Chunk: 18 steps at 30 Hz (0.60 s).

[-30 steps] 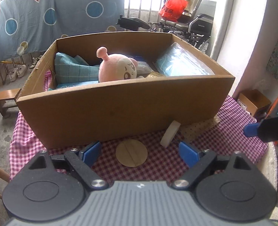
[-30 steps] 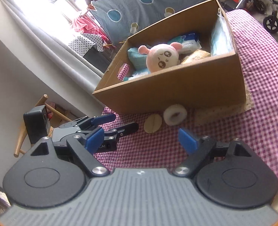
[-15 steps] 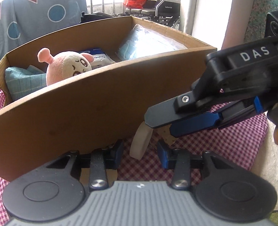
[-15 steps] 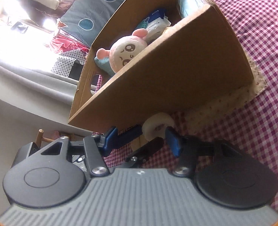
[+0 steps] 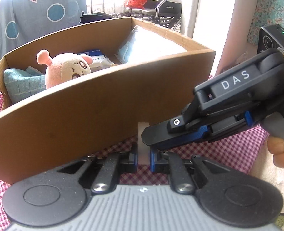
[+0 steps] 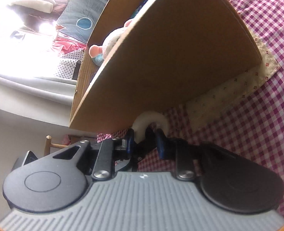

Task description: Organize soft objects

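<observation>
A white foam ring (image 5: 142,132) (image 6: 142,122) stands on edge against the front wall of a cardboard box (image 5: 80,119) (image 6: 176,61). My left gripper (image 5: 143,158) is shut on the ring's rim. My right gripper (image 6: 144,142) reaches in from the right, its fingers (image 5: 161,134) closed around the same ring. Inside the box sit a pink plush toy (image 5: 67,70), a teal checked cushion (image 5: 20,84), white packets (image 5: 99,59) and a pale plastic-wrapped bundle (image 5: 151,44).
The box stands on a pink gingham tablecloth (image 6: 257,119) with a beige floral cloth (image 6: 228,94) sticking out from under its front. A patterned blue sheet (image 5: 36,15) hangs behind, and a wheelchair (image 5: 161,5) is beyond. A wooden chair (image 6: 51,144) stands to the left.
Both grippers have moved in toward the foam ring and narrowed from wide open to shut on it. The wooden disc seen earlier is no longer in view.
</observation>
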{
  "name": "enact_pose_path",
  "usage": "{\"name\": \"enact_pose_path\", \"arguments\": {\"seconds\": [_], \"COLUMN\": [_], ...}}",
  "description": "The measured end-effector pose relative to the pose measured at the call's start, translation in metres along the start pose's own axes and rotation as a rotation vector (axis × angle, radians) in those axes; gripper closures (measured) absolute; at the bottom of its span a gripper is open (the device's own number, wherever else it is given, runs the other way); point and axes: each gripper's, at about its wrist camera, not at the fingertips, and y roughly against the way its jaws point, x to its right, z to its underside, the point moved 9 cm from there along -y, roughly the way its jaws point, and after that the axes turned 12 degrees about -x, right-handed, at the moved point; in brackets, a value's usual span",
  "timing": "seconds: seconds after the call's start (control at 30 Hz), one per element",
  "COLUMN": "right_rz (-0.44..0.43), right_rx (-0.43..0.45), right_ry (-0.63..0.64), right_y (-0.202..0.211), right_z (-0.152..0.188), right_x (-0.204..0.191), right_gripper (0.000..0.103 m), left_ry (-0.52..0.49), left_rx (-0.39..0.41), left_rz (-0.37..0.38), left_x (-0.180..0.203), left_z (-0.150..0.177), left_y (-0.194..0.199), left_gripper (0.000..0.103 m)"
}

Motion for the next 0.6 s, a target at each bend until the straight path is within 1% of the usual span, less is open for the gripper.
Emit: {"name": "enact_pose_path", "arguments": {"seconds": [0.07,0.2,0.3,0.4,0.47,0.53,0.6], "right_rz": [-0.021,-0.052,-0.084,-0.100,-0.083,-0.043,-0.004], "right_rx": [0.003,0.038,0.070,0.100,0.117,0.132,0.143], "right_ry": [0.032,0.127,0.209,0.289,0.332,0.363,0.372], "right_y": [0.007,0.024,0.037,0.053,0.064,0.073,0.084], "right_z": [0.010,0.023,0.023,0.003,-0.016,-0.036,-0.056], "right_x": [-0.016,-0.060,-0.094,-0.123,-0.135,-0.137,-0.133], "right_gripper": [0.080,0.080,0.079,0.079,0.078,0.078,0.077], "left_ry": [-0.003,-0.020,-0.011,0.002,0.008,0.009,0.019], "left_rx": [0.019,0.102,0.166,0.226,0.244,0.249,0.222], "left_rz": [-0.001,-0.017,-0.018,-0.009,0.000,0.007,0.028], "left_x": [0.002,0.005,0.003,-0.004,-0.009,-0.013,-0.017], "left_z": [0.001,-0.002,-0.014,-0.037,-0.056,-0.076,-0.095], "left_y": [0.013,0.055,0.087,0.114,0.121,0.123,0.115], "left_gripper": [0.090,0.090,0.090,0.090,0.090,0.090,0.090]}}
